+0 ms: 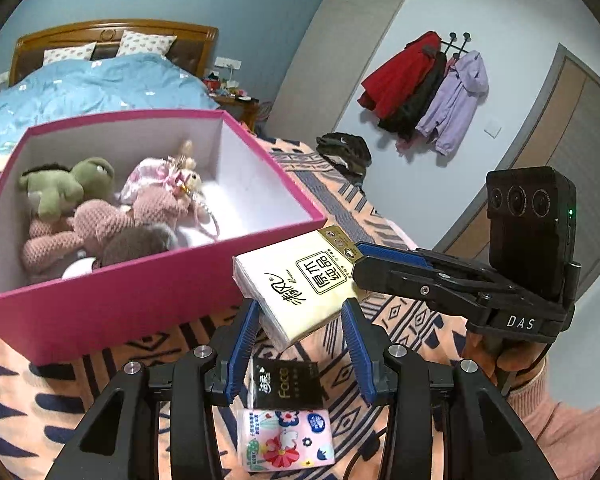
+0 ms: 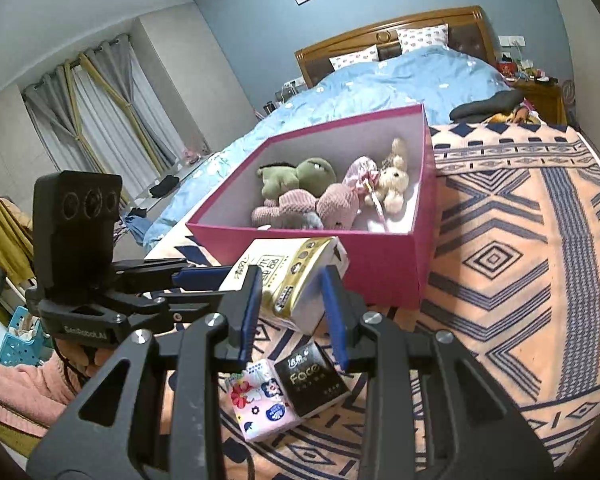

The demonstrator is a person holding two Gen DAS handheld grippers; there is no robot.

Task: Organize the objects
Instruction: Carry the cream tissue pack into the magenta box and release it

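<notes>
Bedroom, patterned blanket (image 2: 520, 240) on the bed. Both grippers, left (image 1: 300, 316) and right (image 2: 290, 300), have jaws nearly closed pinching one tissue pack (image 1: 300, 280), lifted just beside the pink box (image 2: 380, 264). Uneven pull could tear or drop it short of the box.

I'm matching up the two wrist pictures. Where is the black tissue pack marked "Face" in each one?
Left wrist: black tissue pack lies bottom centre on the patterned blanket, just above the floral pack.
Right wrist: black tissue pack sits bottom centre, right of the floral pack.
Shared landmark: the pink box of plush toys.
</notes>
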